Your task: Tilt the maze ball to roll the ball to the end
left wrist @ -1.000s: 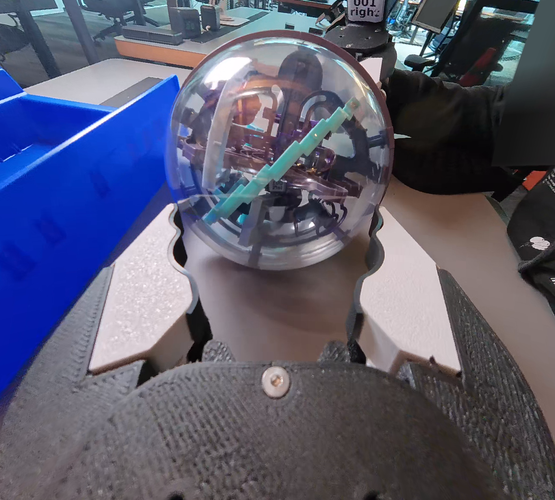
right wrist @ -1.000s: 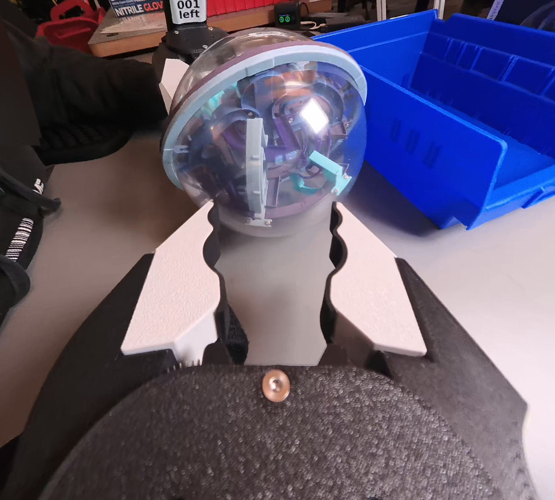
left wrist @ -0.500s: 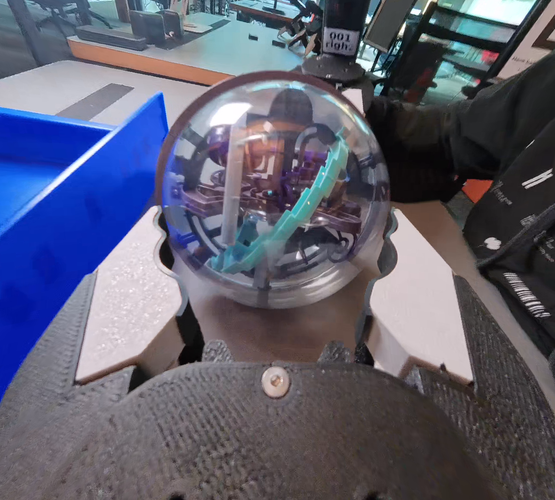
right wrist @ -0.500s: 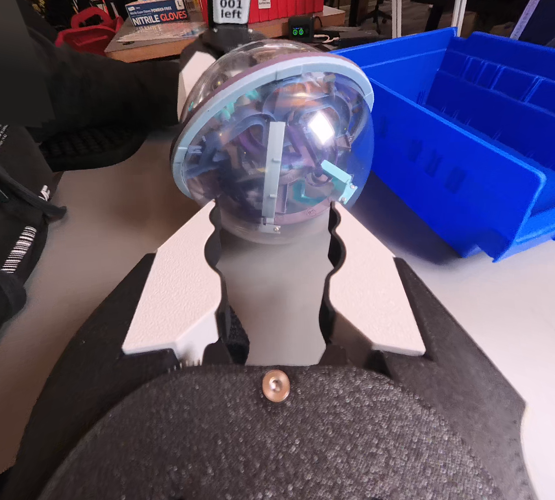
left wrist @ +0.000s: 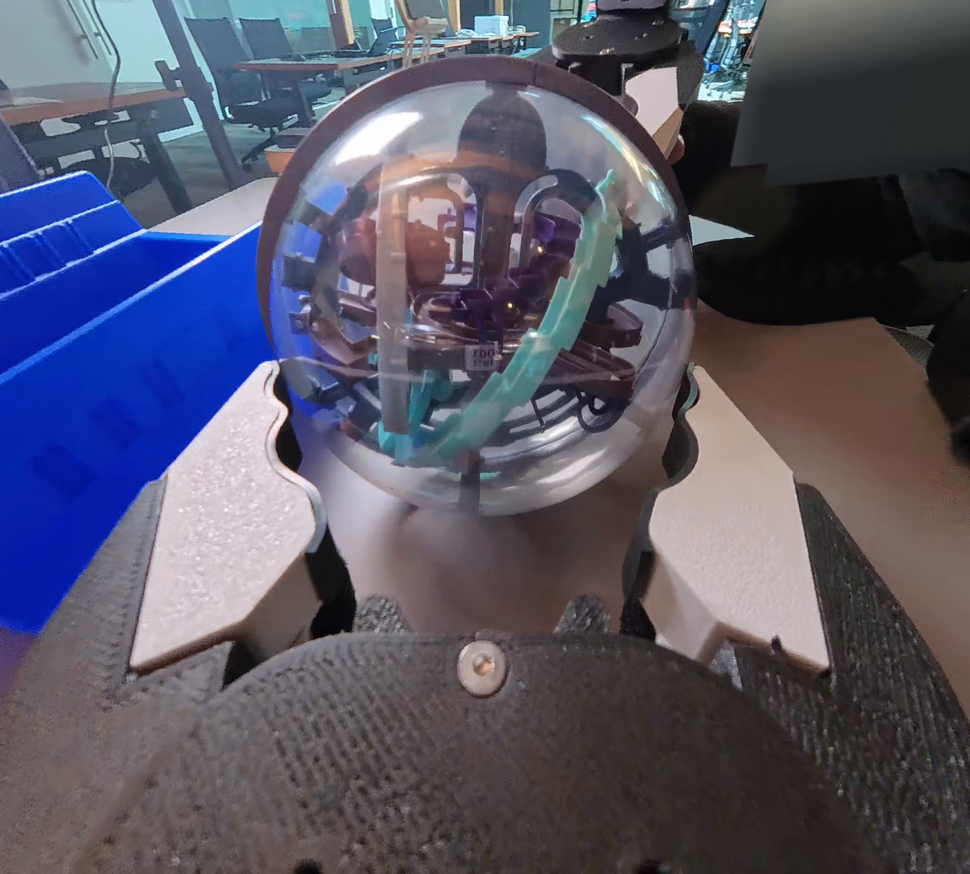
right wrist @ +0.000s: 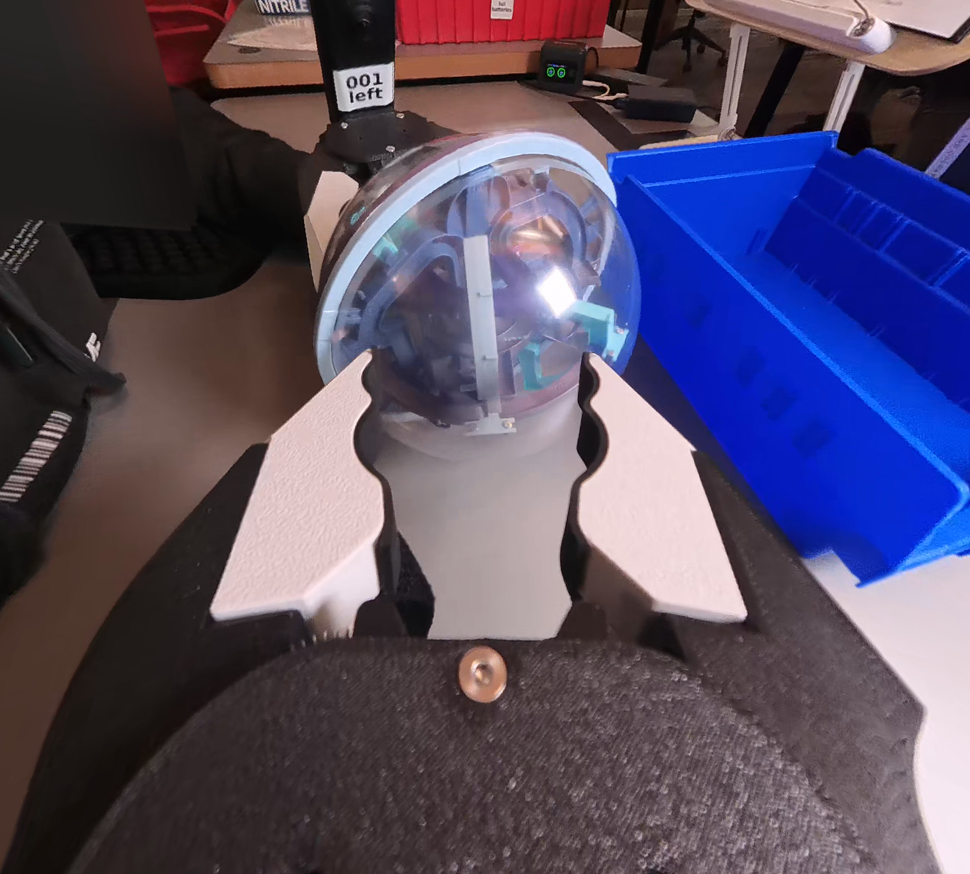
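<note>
Maze ball [left wrist: 477, 303] held clear of the grey bench [right wrist: 210, 376], just beside the blue bin [right wrist: 819, 339]. Pinched from opposite sides by both claws: left claw [left wrist: 480, 397] closed on its lower half, right claw [right wrist: 475, 376] likewise. Teal track [left wrist: 530, 350] curved inside. Small inner ball not discernible.

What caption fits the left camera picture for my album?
Two grippers, left and right, hold a clear maze ball beside a blue bin.
</note>
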The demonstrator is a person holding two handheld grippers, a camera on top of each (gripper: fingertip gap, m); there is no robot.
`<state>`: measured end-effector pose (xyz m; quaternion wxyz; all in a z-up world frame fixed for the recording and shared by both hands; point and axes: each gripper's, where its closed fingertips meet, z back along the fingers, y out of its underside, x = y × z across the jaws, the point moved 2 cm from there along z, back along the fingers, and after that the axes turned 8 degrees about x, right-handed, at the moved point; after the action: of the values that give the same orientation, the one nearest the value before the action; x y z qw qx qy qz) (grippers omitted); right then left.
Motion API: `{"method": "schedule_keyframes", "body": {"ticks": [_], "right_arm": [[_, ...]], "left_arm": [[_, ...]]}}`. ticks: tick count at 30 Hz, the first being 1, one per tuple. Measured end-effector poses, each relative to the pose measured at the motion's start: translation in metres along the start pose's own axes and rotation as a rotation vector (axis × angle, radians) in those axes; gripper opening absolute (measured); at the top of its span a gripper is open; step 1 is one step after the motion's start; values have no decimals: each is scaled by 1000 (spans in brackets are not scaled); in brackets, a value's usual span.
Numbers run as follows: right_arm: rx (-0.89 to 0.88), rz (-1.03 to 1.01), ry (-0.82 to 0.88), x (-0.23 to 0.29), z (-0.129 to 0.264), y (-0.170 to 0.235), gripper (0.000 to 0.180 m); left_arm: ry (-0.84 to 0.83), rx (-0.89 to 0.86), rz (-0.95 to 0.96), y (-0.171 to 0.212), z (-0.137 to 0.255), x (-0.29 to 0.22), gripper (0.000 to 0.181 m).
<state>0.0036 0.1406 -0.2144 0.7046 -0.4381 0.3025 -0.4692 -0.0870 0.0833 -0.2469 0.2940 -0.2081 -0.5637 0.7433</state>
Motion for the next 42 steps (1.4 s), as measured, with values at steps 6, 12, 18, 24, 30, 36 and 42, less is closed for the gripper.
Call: {"method": "schedule_keyframes", "body": {"ticks": [6, 12, 18, 24, 30, 36, 42], "right_arm": [[24, 2, 120, 2, -5, -19, 62], [40, -44, 279, 41, 1, -33, 51], [84, -107, 504, 54, -16, -19, 17], [102, -45, 541, 56, -20, -20, 7], [142, 112, 515, 57, -19, -20, 8], [127, 234, 512, 66, -21, -17, 7], [124, 231, 504, 63, -19, -16, 7]], "left_arm": [[-45, -2, 99, 8, 9, 7, 141], [-85, -6, 105, 6, 9, 6, 140], [-118, 6, 97, 7, 9, 5, 140], [-147, 34, 98, 9, 10, 5, 138], [-89, -3, 131, 7, 12, 5, 138], [-41, -8, 120, 8, 10, 1, 143], [-29, 8, 132, 10, 9, 1, 136]]}}
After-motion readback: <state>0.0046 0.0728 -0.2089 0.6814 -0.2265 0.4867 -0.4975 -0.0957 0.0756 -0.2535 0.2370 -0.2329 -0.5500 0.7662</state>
